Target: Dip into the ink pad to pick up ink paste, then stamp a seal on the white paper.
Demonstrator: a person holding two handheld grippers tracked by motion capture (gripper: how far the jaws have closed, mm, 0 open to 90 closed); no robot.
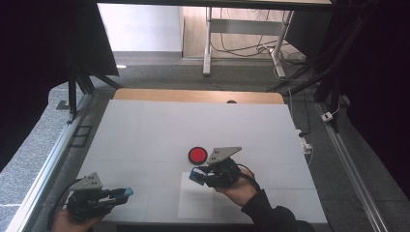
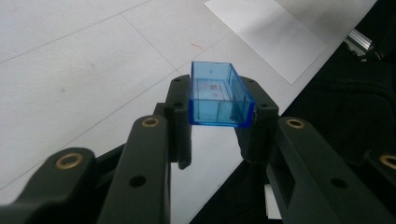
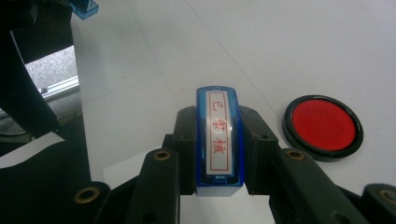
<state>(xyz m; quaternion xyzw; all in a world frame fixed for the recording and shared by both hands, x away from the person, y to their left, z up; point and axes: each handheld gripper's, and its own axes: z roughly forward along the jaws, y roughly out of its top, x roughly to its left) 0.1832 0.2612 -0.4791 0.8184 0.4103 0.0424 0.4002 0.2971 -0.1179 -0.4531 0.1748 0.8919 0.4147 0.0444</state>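
Note:
My left gripper (image 1: 124, 194) is at the table's near left corner, shut on a clear blue rectangular cap (image 2: 218, 94) with its hollow side up (image 1: 127, 192). In the left gripper view the jaws clamp the cap's two long sides. My right gripper (image 1: 197, 175) hovers near the table's middle front, shut on a blue stamp (image 3: 218, 140) whose white label carries red characters. A round red ink pad (image 1: 197, 155) in a black rim lies on the table just beyond the right gripper; in the right gripper view the pad (image 3: 323, 126) lies to the stamp's right.
A white sheet of paper (image 1: 196, 203) lies on the white table (image 1: 193, 121) under and in front of the right gripper. A wooden edge runs along the table's far side. Metal rails flank both sides, with desk legs and cables beyond.

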